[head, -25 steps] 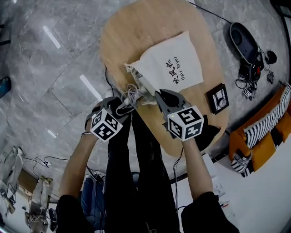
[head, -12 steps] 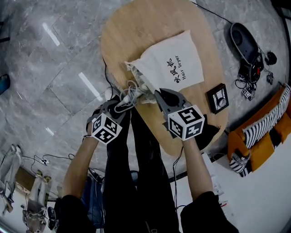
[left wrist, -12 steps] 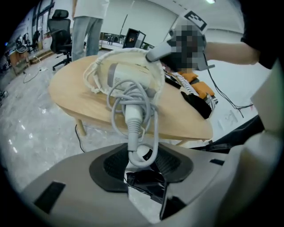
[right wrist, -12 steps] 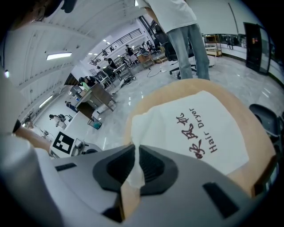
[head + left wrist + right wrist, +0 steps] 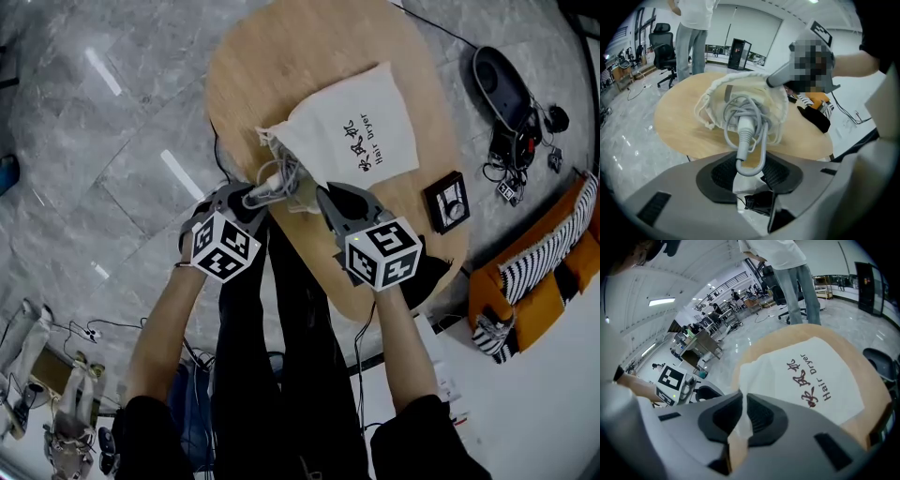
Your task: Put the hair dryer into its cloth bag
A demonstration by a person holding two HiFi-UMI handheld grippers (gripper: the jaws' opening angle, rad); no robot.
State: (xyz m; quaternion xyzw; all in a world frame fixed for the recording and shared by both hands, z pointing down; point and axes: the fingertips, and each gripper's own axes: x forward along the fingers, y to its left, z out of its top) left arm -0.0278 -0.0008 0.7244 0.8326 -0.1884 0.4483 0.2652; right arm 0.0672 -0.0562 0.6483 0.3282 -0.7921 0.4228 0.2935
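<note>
Grey cord [image 5: 751,123] of the hair dryer, wound into a bundle, had one loop between the left gripper's [image 5: 749,165] closing jaws, touching both pads. The rest of the bundle crowded the open mouth of the cloth bag [image 5: 361,131]. Beside that mouth the right gripper [image 5: 744,404] stood narrow, pinching the bag's white hem. The bag, off-white with dark lettering, lay on the wooden table [image 5: 281,56]. A small black square device [image 5: 447,203] sat just beside the bag, on the side away from the mouth.
</note>
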